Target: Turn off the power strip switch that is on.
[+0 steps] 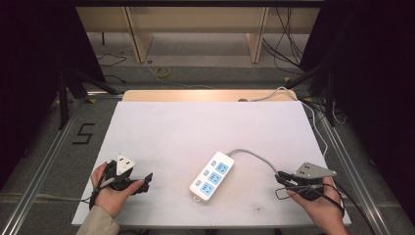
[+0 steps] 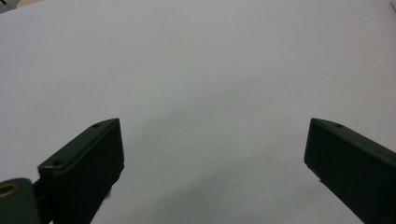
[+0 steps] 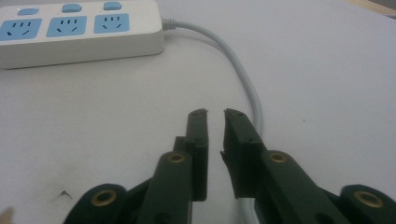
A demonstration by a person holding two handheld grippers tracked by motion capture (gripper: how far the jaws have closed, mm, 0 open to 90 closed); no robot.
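1. While our two hands rest near the front edge of the pale grey table top, we see the white rectangular plastic power strip with blue sockets lying flat between them, closer to the right black two-jaw gripper than to the left black two-jaw gripper.
2. We hold the right gripper low over the table, pointing toward the strip; its jaws stand nearly together with only a narrow slit between them, and nothing sits in that slit.
3. From the right gripper view, the power strip lies ahead and to the upper left, well apart from the jaw tips, while its light grey round cable curves down and passes just beside the right jaw.
4. We hold the left gripper with its jaws spread wide apart, and in the left gripper view bare table lies between them.
5. For writing, we read a dark figure "5" marked on the grey floor to the left of the table; we cannot make out any brand or label on the strip.
6. The strip is a long white block set diagonally, with three blue socket faces in a row and three small blue buttons beside them.
7. Its cable leaves the far end, bends right toward our right hand.
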